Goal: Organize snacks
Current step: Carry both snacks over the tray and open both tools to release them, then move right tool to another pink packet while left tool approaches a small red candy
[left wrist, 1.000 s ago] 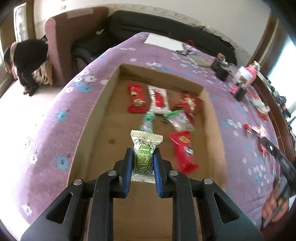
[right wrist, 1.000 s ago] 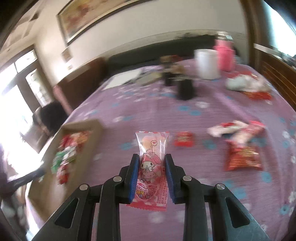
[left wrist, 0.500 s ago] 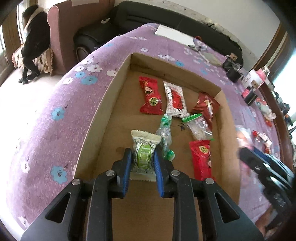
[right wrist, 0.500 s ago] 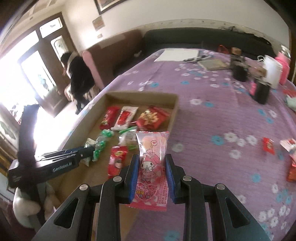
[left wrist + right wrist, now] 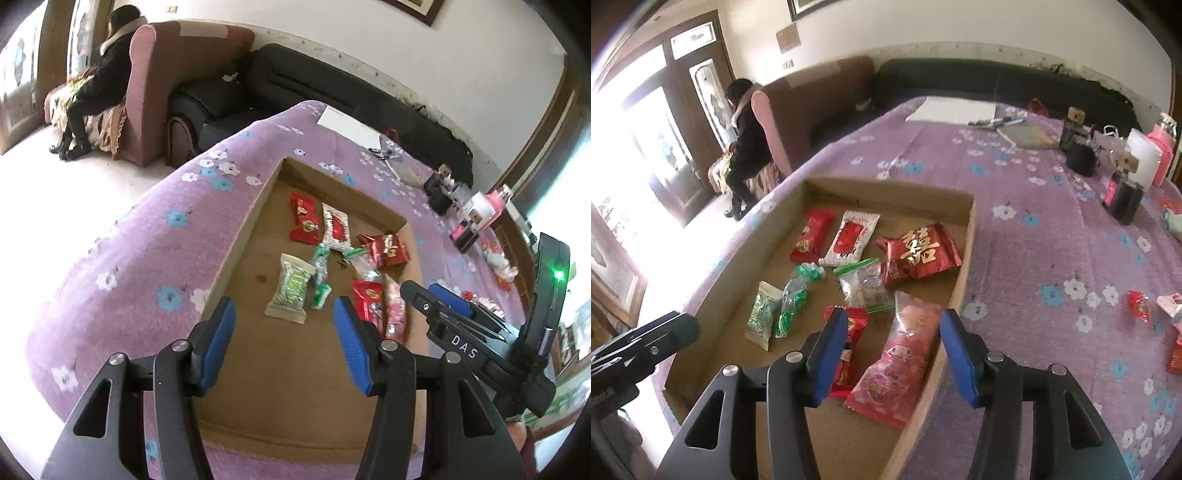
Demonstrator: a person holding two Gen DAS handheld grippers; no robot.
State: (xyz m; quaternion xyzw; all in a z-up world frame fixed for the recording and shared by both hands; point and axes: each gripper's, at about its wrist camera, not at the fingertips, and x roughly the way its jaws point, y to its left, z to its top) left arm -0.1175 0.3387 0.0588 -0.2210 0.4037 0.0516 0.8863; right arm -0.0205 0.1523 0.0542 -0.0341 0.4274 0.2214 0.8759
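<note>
Our left gripper (image 5: 284, 339) is opening, nothing between its pads; the green-and-white packet (image 5: 291, 290) lies free in the cardboard tray (image 5: 243, 236) just ahead. Our right gripper (image 5: 892, 349) is opening too, the pink cartoon packet (image 5: 897, 365) lying loose on the tray floor below it, partly covering a red packet (image 5: 849, 354). Beyond, a red packet with gold lettering (image 5: 918, 254); farther table items blur.

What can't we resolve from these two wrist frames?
- Right wrist view: near corner of the cardboard tray is hidden behind the right tool.
- Right wrist view: red packet is partly covered by the tool's finger and the pink packet.
- Loose snacks on the bedspread: print too small, some cut by the right edge.
- Left wrist view: green packet text is blurred.
</note>
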